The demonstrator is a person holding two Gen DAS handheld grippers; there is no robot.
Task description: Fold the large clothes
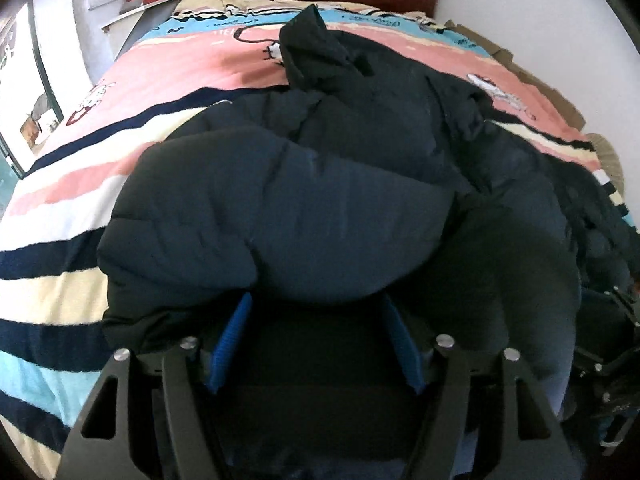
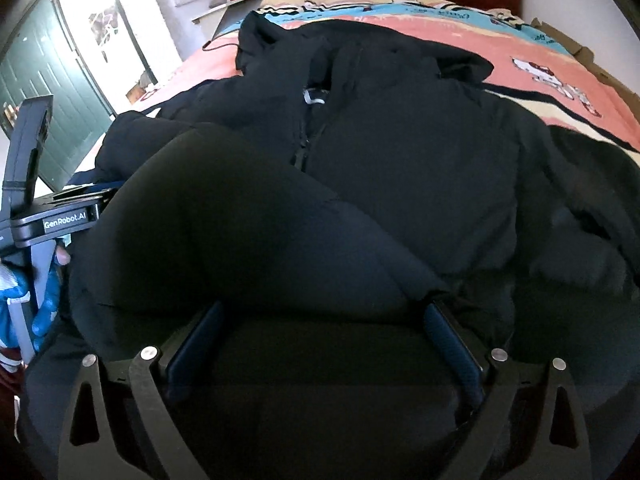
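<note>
Tilting downward over jacket (image 1: pixel 320 208), fingers (image 1: pixel 236 332) apart

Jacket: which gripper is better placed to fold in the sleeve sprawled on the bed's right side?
Right. The right gripper sits nearer that sleeve. The left gripper is at the opposite edge of the jacket. Both have padding bunched between their fingers.

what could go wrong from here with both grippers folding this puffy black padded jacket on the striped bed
The puffy black padded jacket bulges thickly between the left gripper and the right gripper; slick padding may slip out or spring open again. Its hood is bunched up at the far end, so the fold may come out lumpy. The jacket could also drag the striped cartoon bedspread into wrinkles.
</note>
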